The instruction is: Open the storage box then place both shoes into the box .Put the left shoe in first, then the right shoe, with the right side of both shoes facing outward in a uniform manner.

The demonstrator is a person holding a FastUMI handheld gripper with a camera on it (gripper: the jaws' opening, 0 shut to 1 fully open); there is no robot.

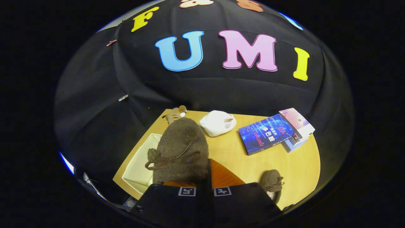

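Observation:
A brown fuzzy shoe (182,148) with a bow lace hangs toe-forward just ahead of my fingers, its orange lining (224,177) showing at the heel. My gripper (205,187) is shut on the shoe's heel edge, fingers nearly together. The shoe hovers over the right side of the open white storage box (139,167), which sits on the wooden table (294,164) to the left of the fingers. The second brown shoe (271,182) lies on the table to the right of my fingers, partly hidden by them.
Beyond the held shoe lie a white soft bundle (217,123) and a small brown plush toy (175,114). A blue book (265,134) and a stack of smaller books (297,125) lie at the far right. Black cloth walls close in the table.

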